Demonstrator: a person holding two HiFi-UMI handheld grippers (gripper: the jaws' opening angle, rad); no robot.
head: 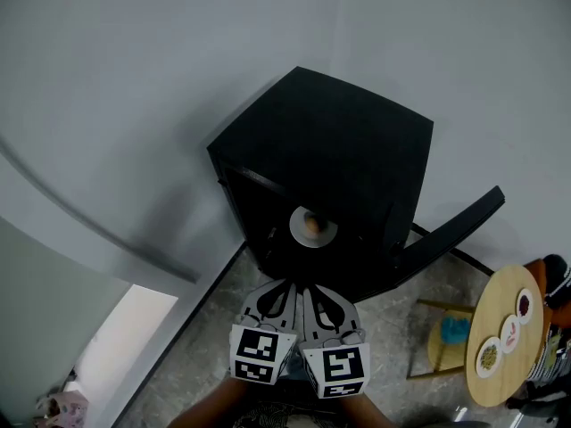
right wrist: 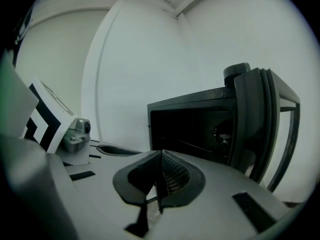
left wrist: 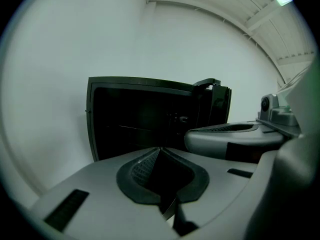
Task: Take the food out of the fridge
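A black mini fridge (head: 339, 141) stands against the wall with its door (head: 451, 226) swung open to the right. Inside it a round plate (head: 325, 233) carries a brownish piece of food (head: 311, 224). My left gripper (head: 287, 285) and right gripper (head: 308, 291) sit side by side just in front of the opening, both shut with nothing between the pads. In the left gripper view the shut left gripper (left wrist: 160, 149) points at the dark fridge (left wrist: 145, 119). The right gripper view has the shut right gripper (right wrist: 161, 153) facing the fridge (right wrist: 200, 124) beside its door (right wrist: 260, 124).
To the right stands a round wooden table (head: 500, 373) bearing three small dishes. Between it and the fridge door is a low wooden stool (head: 428, 350) with something blue on it. A pale wall runs behind the fridge, and a white ledge (head: 125, 337) lies at lower left.
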